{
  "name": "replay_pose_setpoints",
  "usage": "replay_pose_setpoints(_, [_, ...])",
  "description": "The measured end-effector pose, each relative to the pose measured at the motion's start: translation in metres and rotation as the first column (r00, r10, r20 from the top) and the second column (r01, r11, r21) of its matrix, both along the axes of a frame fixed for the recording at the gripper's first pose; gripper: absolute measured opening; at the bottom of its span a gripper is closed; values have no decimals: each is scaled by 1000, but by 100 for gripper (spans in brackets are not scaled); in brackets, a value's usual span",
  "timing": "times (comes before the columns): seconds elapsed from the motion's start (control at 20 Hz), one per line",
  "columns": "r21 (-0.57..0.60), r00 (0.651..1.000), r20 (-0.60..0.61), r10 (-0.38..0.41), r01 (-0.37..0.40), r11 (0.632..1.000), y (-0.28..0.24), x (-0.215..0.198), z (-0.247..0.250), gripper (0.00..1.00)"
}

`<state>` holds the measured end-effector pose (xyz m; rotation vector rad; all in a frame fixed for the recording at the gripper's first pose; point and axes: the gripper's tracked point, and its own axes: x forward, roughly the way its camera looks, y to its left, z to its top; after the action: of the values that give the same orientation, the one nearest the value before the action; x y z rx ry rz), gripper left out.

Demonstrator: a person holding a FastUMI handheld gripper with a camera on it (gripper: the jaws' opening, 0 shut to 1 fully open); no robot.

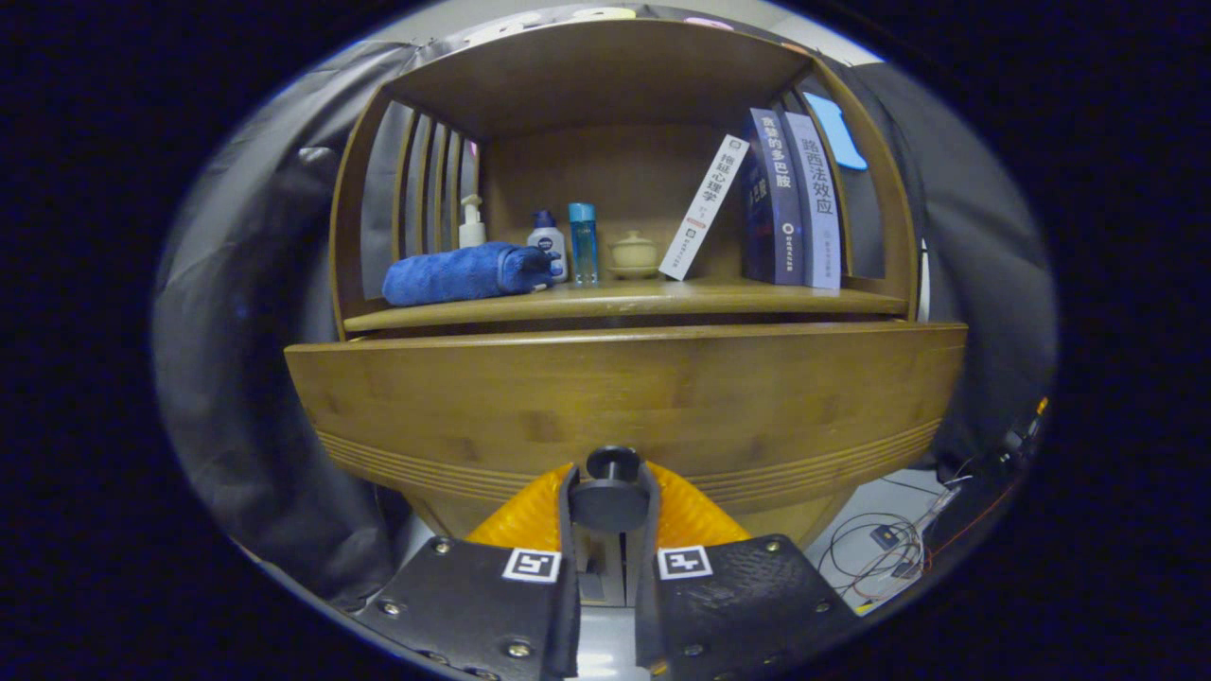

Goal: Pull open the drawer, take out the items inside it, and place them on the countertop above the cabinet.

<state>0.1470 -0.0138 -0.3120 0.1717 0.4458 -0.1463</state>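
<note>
A wooden drawer front (624, 397) spans the cabinet below the countertop shelf (624, 301). It stands pulled out a little toward me, with a dark gap along its top edge. Its round dark knob (612, 492) sits low on the front, right between my fingers. My gripper (610, 501) is shut on that knob, one finger pressing each side. The drawer's inside is hidden behind its front panel.
On the countertop shelf lie a rolled blue towel (464, 272), a white pump bottle (471, 223), two small bottles (566, 244), a small lidded cup (633, 253) and several books (790, 203). Cables (889, 553) trail on the floor at the lower right.
</note>
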Motion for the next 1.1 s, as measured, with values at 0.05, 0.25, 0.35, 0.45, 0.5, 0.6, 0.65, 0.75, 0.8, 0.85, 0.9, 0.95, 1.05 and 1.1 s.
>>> replay_pose_setpoints(0.05, [-2,1000,2,1,-1,1000,1,-7,2,23])
replay_pose_setpoints(0.25, [-25,1000,4,18,-18,1000,7,-33,8,23])
replay_pose_setpoints(0.35, [-17,1000,-2,23,-23,1000,10,-47,7,23])
replay_pose_setpoints(0.45, [-37,1000,10,29,-29,999,11,-57,10,23])
replay_pose_setpoints(0.5, [-46,999,-5,34,-34,998,12,-62,6,23])
replay_pose_setpoints(0.6, [-38,999,-3,40,-40,998,16,-74,10,23])
replay_pose_setpoints(0.65, [-36,999,-3,41,-42,998,18,-75,10,23])
replay_pose_setpoints(0.75, [-24,999,-9,39,-39,999,19,-79,10,23])
replay_pose_setpoints(0.8, [-18,999,-12,38,-38,999,21,-82,10,23])
replay_pose_setpoints(0.85, [-18,999,-11,40,-40,999,22,-83,10,23])
replay_pose_setpoints(0.9, [-24,999,-13,42,-42,999,23,-84,11,23])
replay_pose_setpoints(0.95, [-25,999,-15,43,-43,999,23,-86,10,23])
replay_pose_setpoints(1.05, [-15,999,-16,41,-41,999,26,-92,11,23])
replay_pose_setpoints(1.1, [-17,999,-15,44,-44,999,28,-97,12,23])
